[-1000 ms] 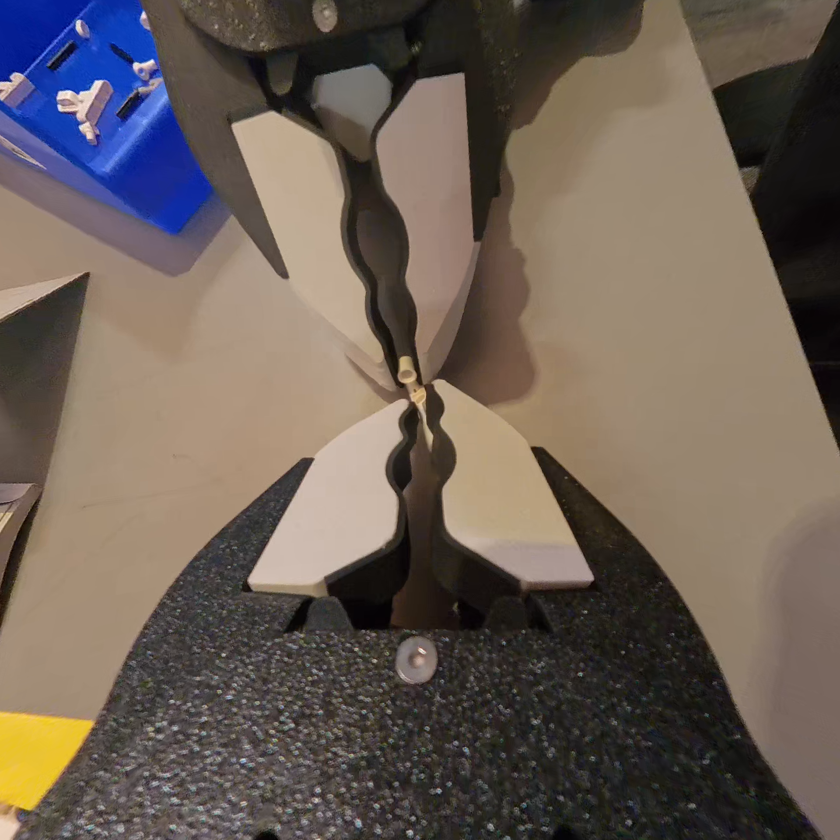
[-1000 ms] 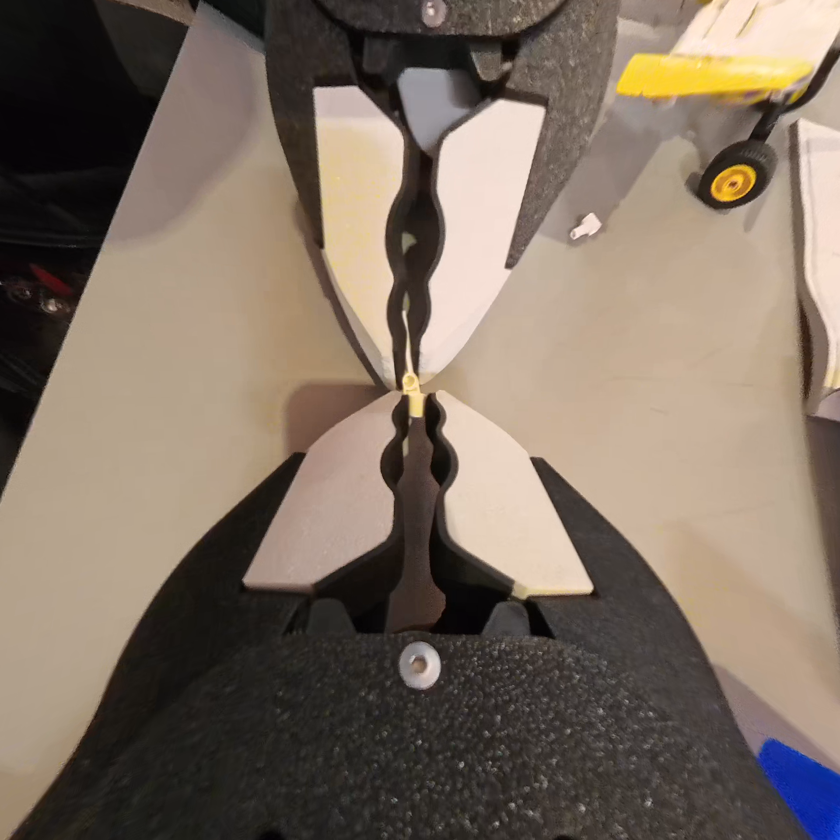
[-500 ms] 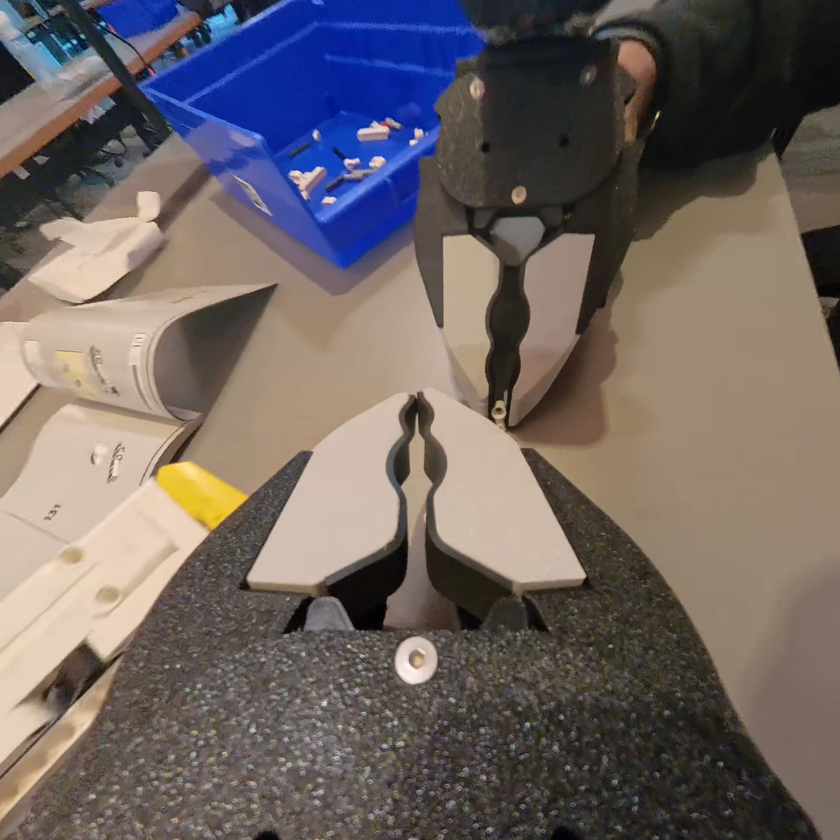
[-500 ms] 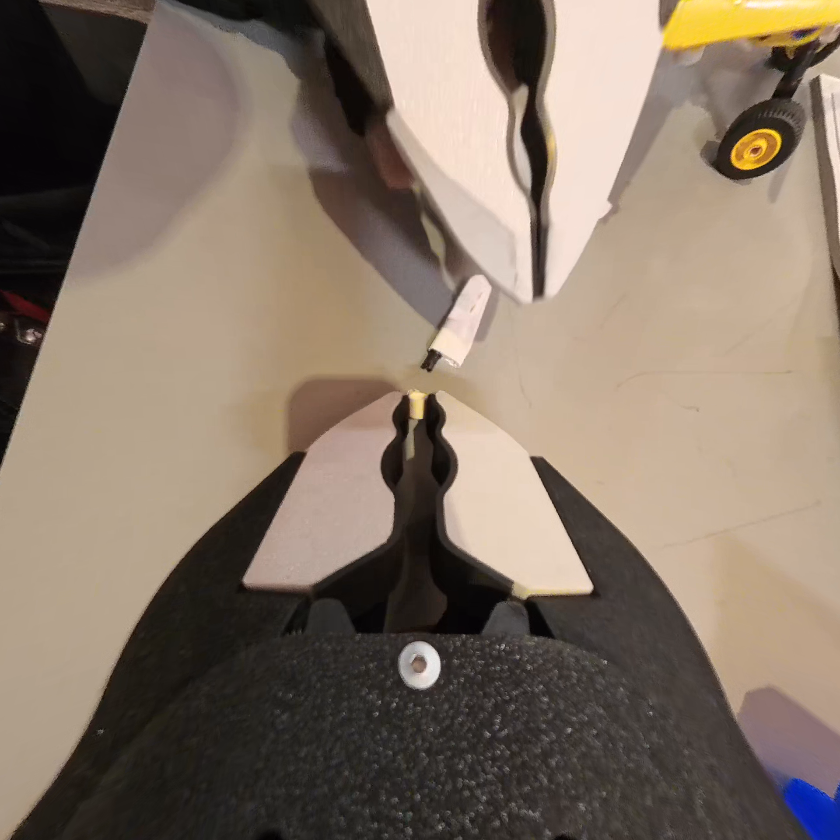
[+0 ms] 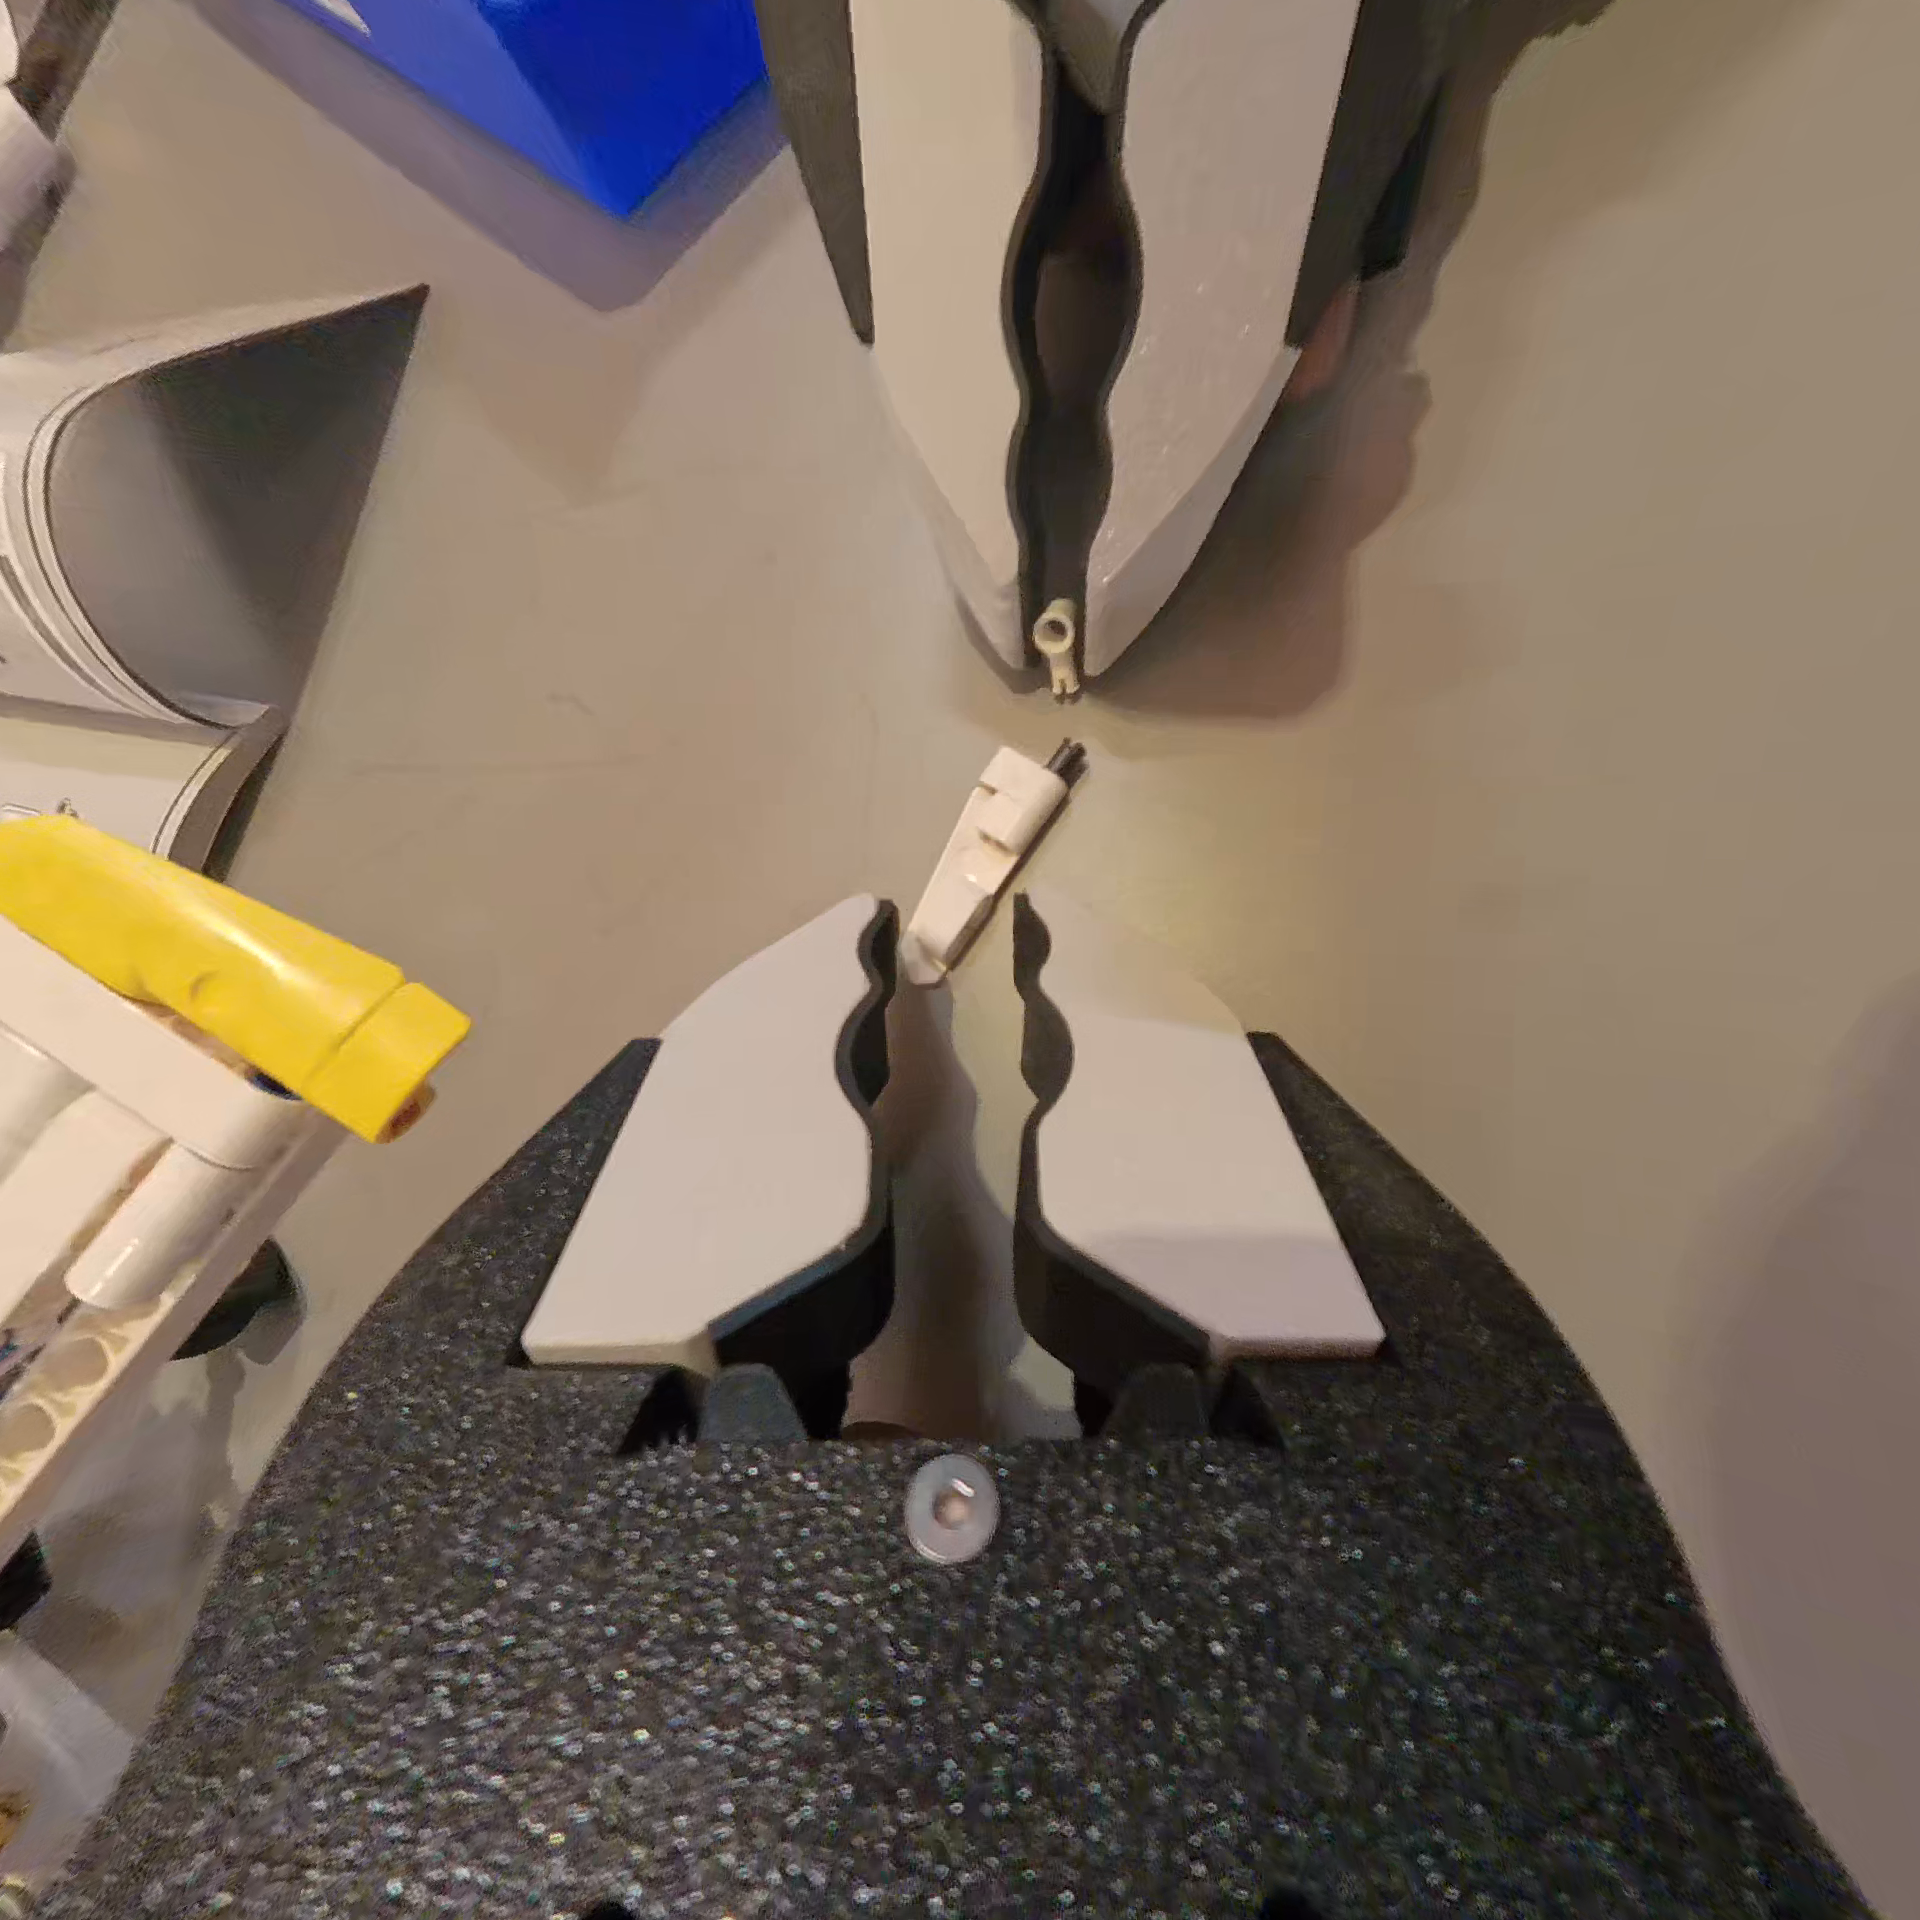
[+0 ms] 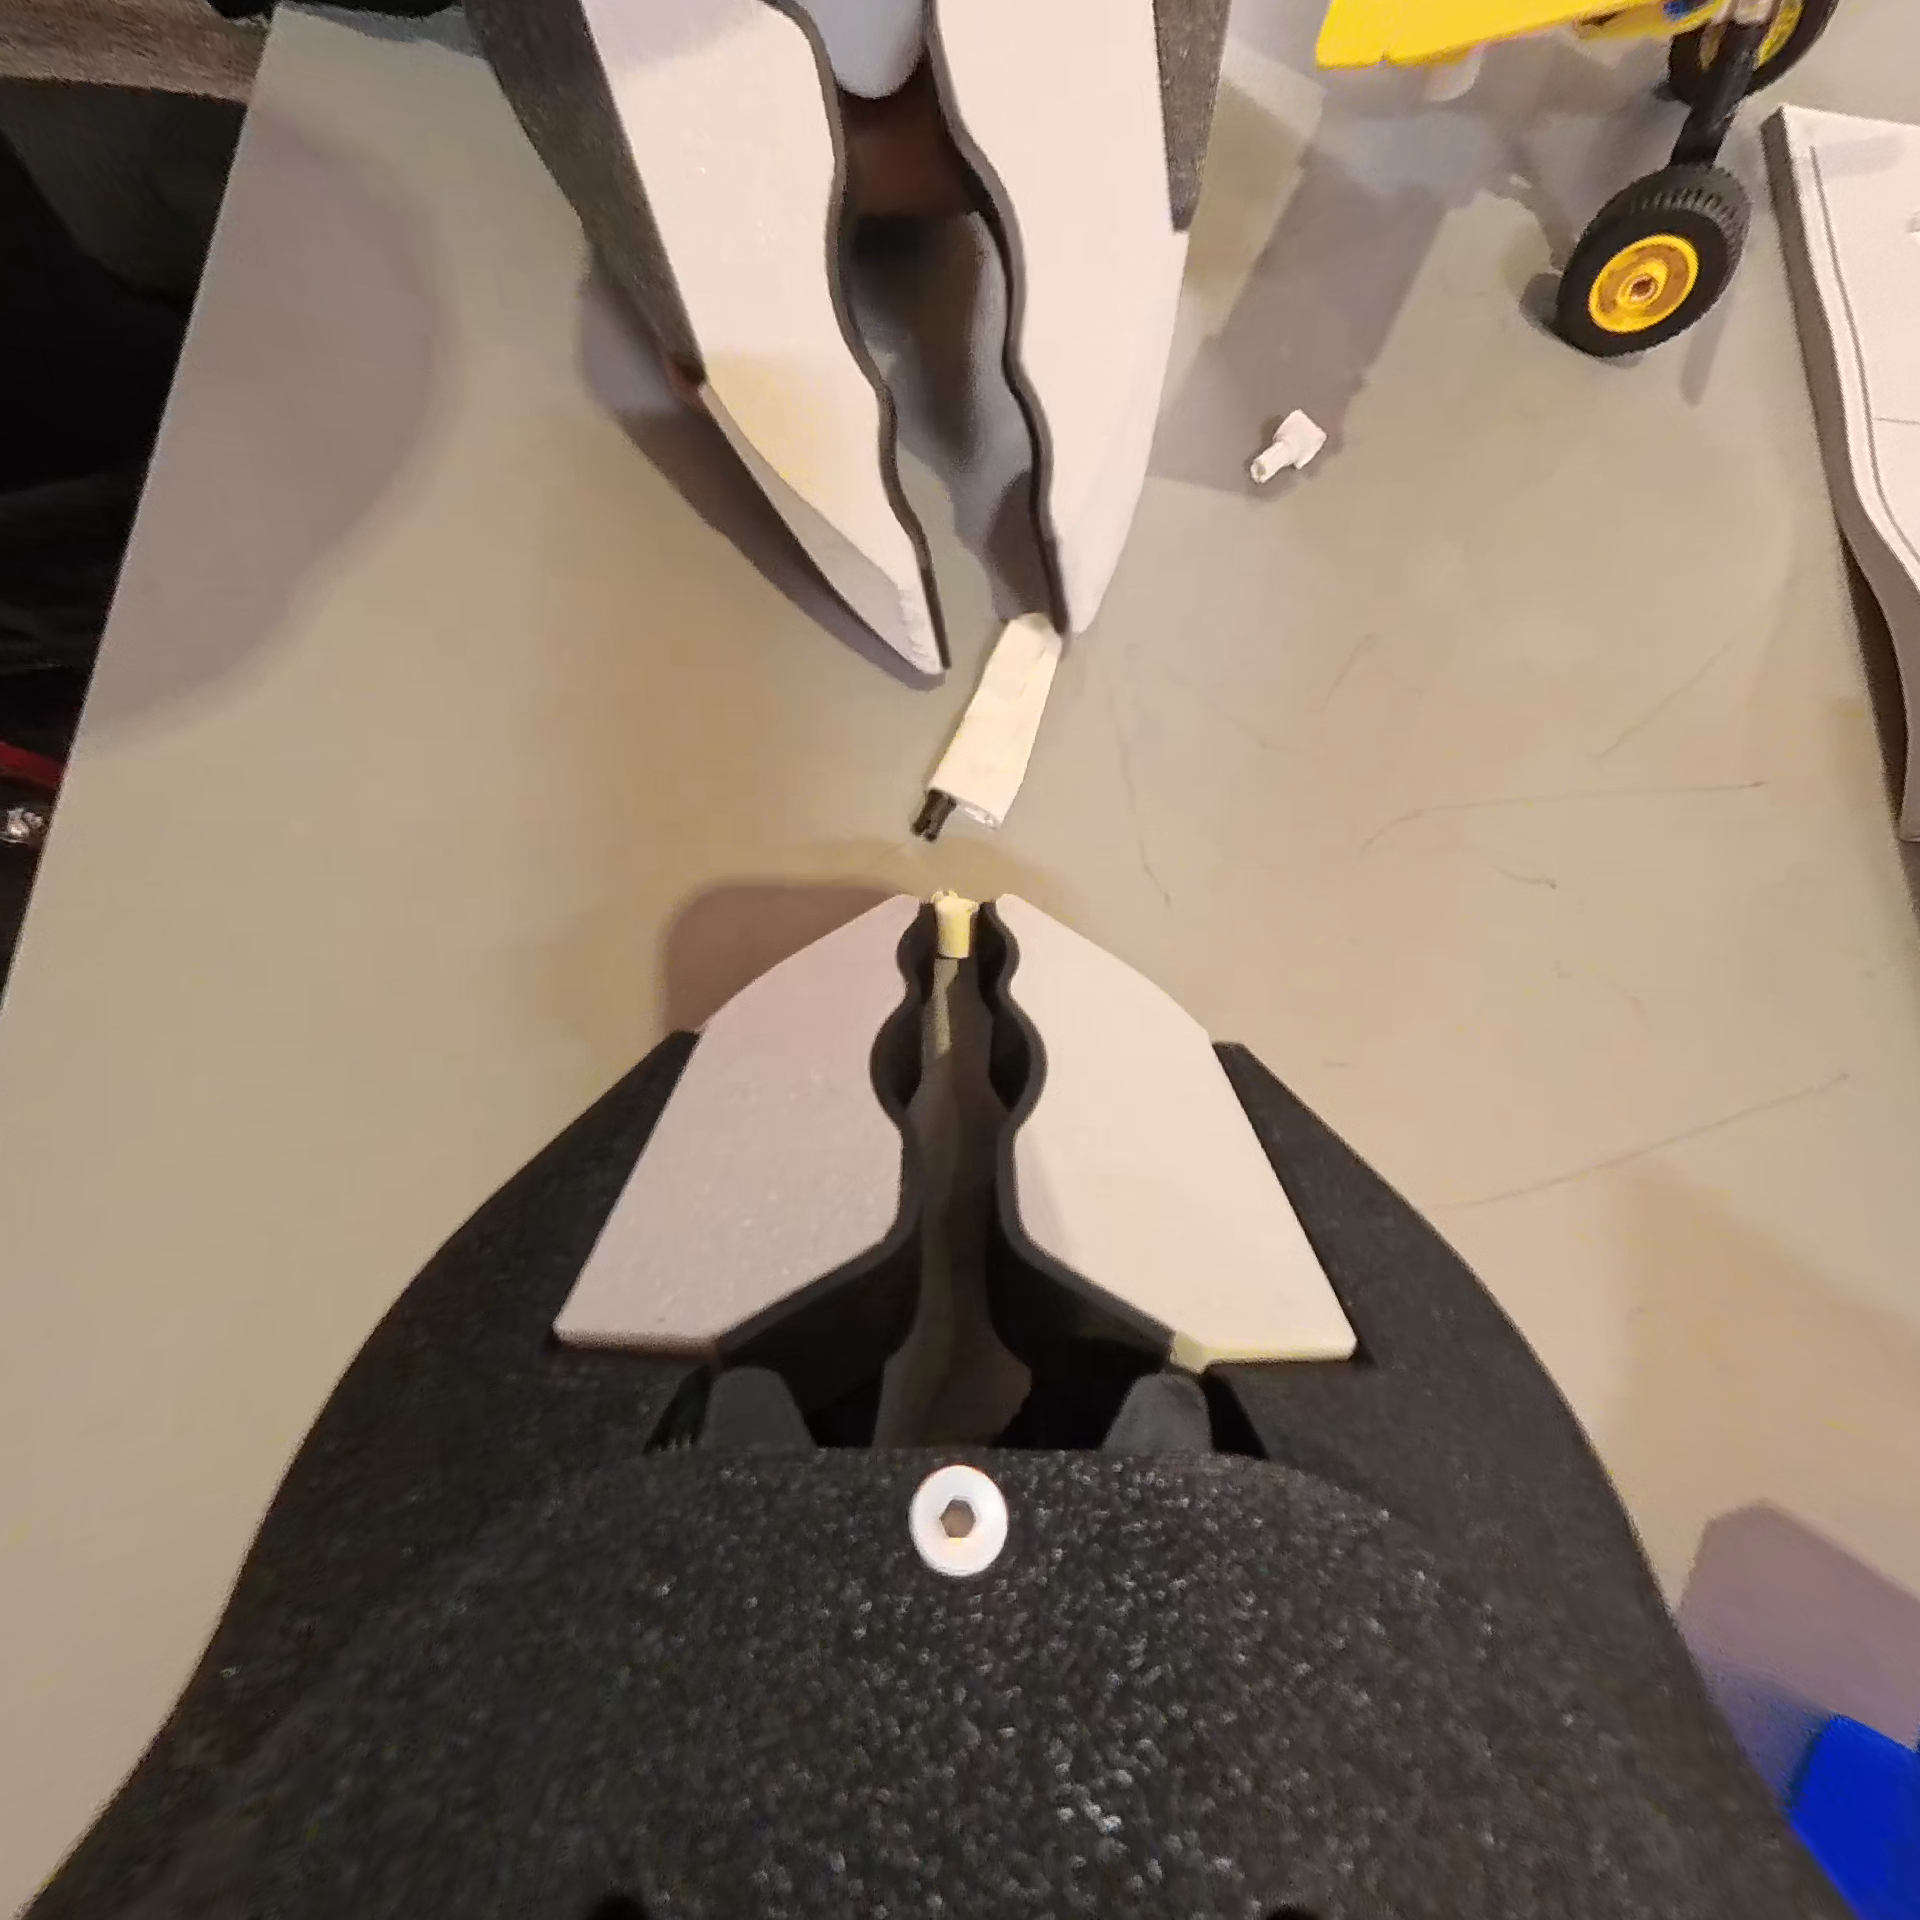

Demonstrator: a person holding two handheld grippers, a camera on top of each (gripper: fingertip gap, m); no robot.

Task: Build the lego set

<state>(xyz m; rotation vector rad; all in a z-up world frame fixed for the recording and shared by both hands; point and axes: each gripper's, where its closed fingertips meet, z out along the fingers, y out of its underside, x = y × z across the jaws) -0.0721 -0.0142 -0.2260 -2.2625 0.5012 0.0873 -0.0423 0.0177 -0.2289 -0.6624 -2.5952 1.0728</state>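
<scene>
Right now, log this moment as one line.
left gripper: open, white piece lying between fingers | right gripper: shut on cream peg | surface: grey table

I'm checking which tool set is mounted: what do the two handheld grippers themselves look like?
Both match. The left gripper and right gripper each have a black, speckled, grainy body with a silver screw set in the middle, and two flat pale grey fingers with black wavy inner edges tapering to points. No cables or sleeves show.
</scene>
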